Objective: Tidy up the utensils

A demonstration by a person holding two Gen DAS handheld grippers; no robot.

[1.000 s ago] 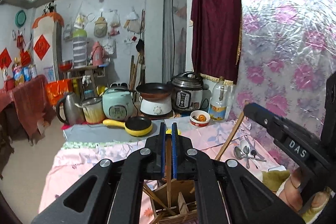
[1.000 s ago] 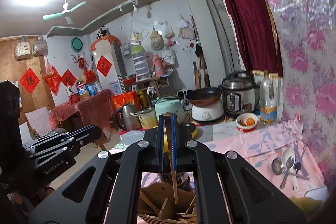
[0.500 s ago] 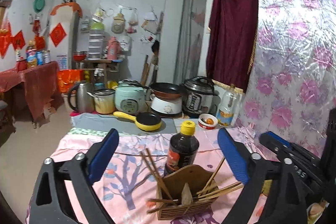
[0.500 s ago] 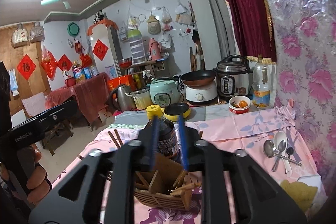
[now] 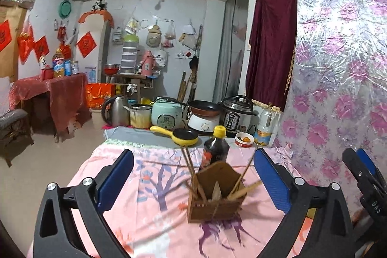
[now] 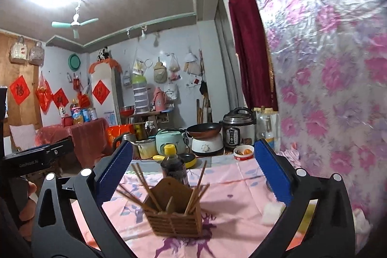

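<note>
- Left gripper [image 5: 193, 175]: jaws spread wide and opening, blue pads well apart, nothing pressed between them; wooden holder framed in the gap but untouched.
- Seen at the left edge of the right wrist view: the same black tool gripped by a hand [image 6: 26, 200].
- Wooden utensil holder [image 5: 215, 195]: stood upright on the pink floral cloth [image 5: 157, 197] of the bench, centred and near.
- Chopsticks [image 5: 191, 171]: stuck loosely in the holder, leaning out left and right at uneven angles; some lying nearly flat across the rim.
- Dark sauce bottle [image 5: 215, 149] with yellow cap: stood just behind the holder, on the far side.
- Yellow frying pan [image 5: 181, 137]: farther back, left of the bottle, on a grey mat.
- Cookers, kettle and small bowl [image 5: 244, 138]: lined up along the far end of the bench.
- Right gripper [image 6: 193, 175]: jaws likewise wide and opening, empty, the holder between them without contact.
- Spoons: not clearly made out at the right side.
- Flowered foil sheet [image 5: 338, 88]: covered the wall on the right.
</note>
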